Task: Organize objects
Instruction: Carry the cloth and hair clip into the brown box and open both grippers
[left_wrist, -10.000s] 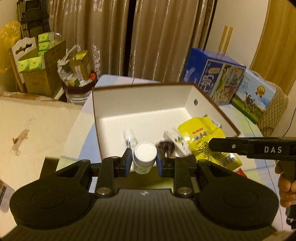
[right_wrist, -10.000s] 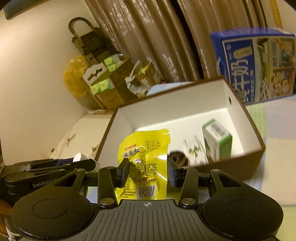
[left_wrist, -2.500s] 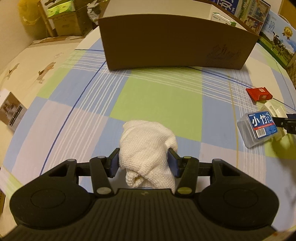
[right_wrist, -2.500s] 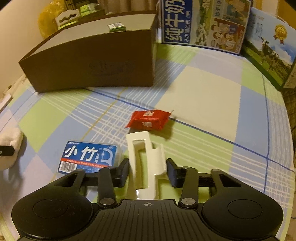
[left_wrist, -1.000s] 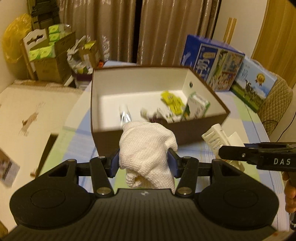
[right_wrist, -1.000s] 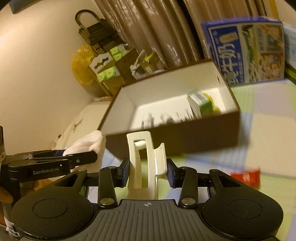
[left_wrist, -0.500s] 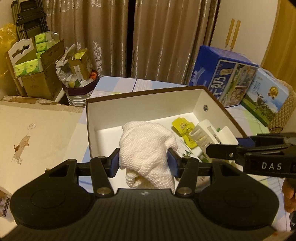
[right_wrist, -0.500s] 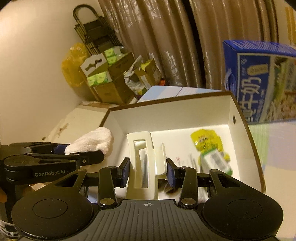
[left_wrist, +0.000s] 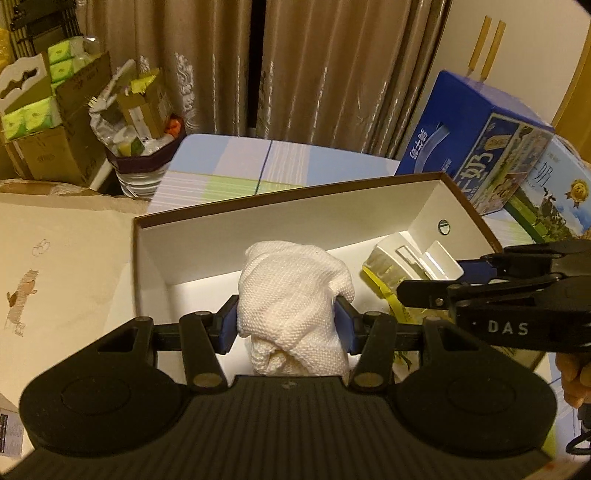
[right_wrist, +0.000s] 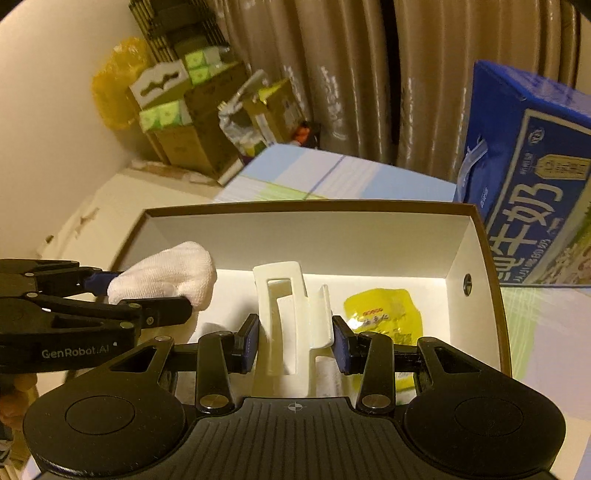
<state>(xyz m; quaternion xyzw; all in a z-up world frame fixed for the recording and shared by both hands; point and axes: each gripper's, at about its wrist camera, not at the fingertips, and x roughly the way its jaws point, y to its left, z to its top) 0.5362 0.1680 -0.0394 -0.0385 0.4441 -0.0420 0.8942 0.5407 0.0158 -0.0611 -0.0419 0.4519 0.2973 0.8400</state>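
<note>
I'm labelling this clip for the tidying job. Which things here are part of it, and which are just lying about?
In the job: white cloth in the left tongs; white plastic clip in the right tongs; open box; yellow snack packet inside.

Lying about: blue milk carton; cardboard boxes; curtains.

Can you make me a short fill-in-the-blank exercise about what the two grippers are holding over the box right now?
1. The left gripper is shut on a white ____.
2. The right gripper holds a white plastic ____.
3. Both grippers are above the open brown box, whose inside is ____.
4. Inside the box lies a ____ snack packet.

Missing words: cloth; clip; white; yellow
</note>
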